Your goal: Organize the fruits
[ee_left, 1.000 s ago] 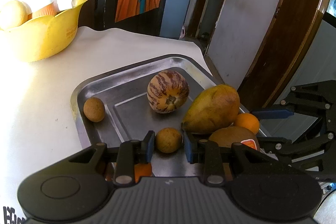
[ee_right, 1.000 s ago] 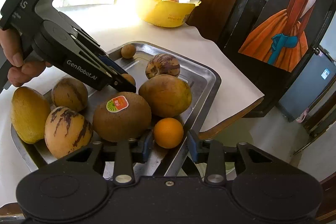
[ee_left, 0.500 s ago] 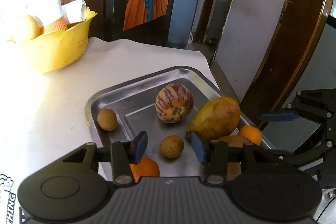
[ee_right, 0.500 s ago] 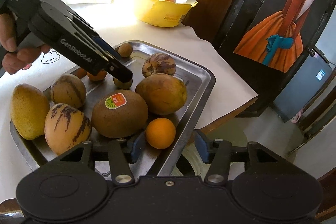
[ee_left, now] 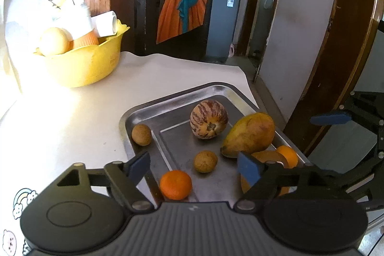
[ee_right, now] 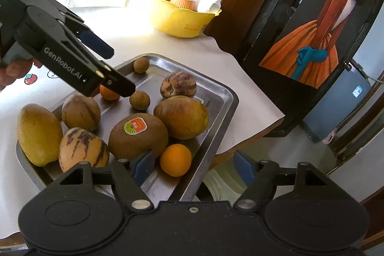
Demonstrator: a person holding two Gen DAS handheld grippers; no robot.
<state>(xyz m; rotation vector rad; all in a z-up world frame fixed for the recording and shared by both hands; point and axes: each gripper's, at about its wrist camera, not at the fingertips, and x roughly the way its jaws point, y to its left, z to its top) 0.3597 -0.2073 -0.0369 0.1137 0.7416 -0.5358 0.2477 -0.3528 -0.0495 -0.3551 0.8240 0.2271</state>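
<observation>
A steel tray [ee_left: 168,104] [ee_right: 225,97] on the white table holds the fruit. In the left wrist view I see a striped melon [ee_left: 208,118], a mango [ee_left: 249,134], two small brown fruits [ee_left: 141,134] [ee_left: 205,161] and two oranges [ee_left: 176,184] [ee_left: 288,155]. My left gripper [ee_left: 194,168] is open and empty above the tray's near edge. In the right wrist view my right gripper [ee_right: 192,168] is open and empty, just behind an orange [ee_right: 175,159] and a stickered kiwi [ee_right: 138,136].
A yellow bowl [ee_left: 84,64] [ee_right: 182,20] with a round fruit, a cup and paper stands at the table's far side. The table edge [ee_right: 264,128] drops off beside the tray. More striped melons [ee_right: 82,152] and a mango [ee_right: 38,133] fill the tray's other end.
My left gripper opened, let go of the small brown fruit and drew back and up. My right gripper opened wider and pulled back from the orange.
</observation>
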